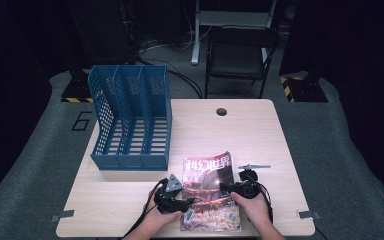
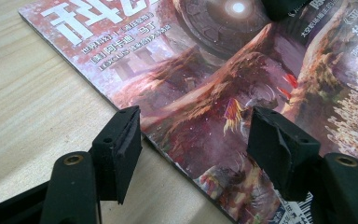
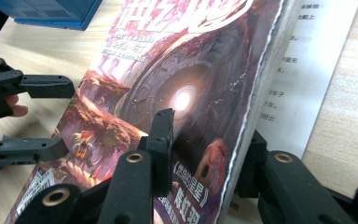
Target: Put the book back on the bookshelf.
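Note:
A magazine [image 1: 211,192] with a dark red cover lies near the table's front edge. My left gripper [image 1: 189,201] is at its left edge. In the left gripper view this gripper [image 2: 196,135] is open: one jaw hangs over bare wood, the other over the cover [image 2: 223,79]. My right gripper [image 1: 226,188] is at the magazine's right edge. Its jaws [image 3: 207,140] straddle the raised edge of the magazine [image 3: 168,79], one on the cover and one beneath, with a gap left. A white inner page [image 3: 303,70] shows under the raised part. The left gripper [image 3: 67,116] shows farther off.
A blue three-slot file rack [image 1: 130,120] stands at the table's back left, and its base [image 3: 51,11] shows in the right gripper view. A small grey metal piece [image 1: 254,166] lies just right of the magazine. A cable hole [image 1: 221,111] is near the far edge, with a chair [image 1: 240,55] beyond.

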